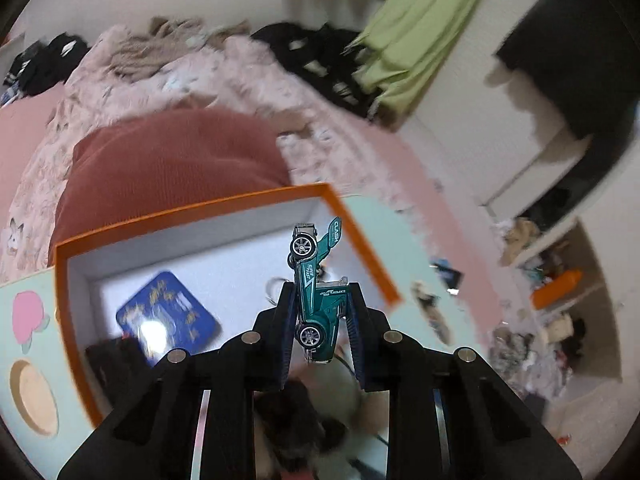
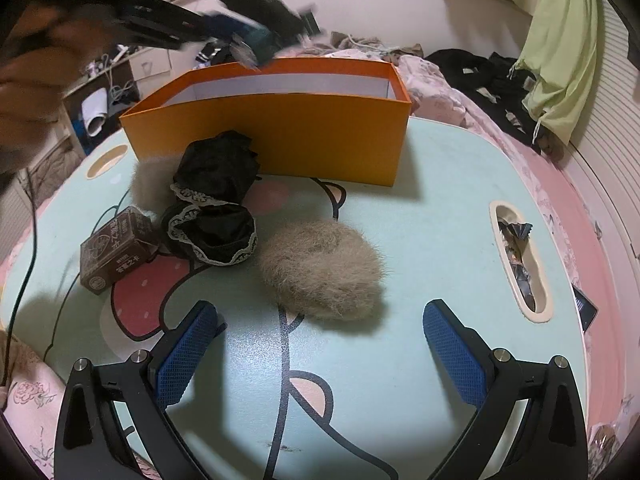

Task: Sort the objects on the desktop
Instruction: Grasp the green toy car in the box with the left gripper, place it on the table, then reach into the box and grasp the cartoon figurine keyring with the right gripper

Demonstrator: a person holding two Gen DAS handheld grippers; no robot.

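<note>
My left gripper is shut on a teal toy car, which stands nose-up between the blue pads above the orange box. Inside the box lie a blue patterned card and a dark item. In the right wrist view the left gripper shows blurred with the teal toy car over the orange box. My right gripper stands open low over the table, nothing between its fingers. Ahead of it lie a beige fur puff, black lace-trimmed cloths and a small brown carton.
The mint cartoon-print table has an oval slot holding wrappers at the right and a round cutout at the left. A bed with pink bedding, a red pillow and dark clothes lies behind. A black cable trails at the left.
</note>
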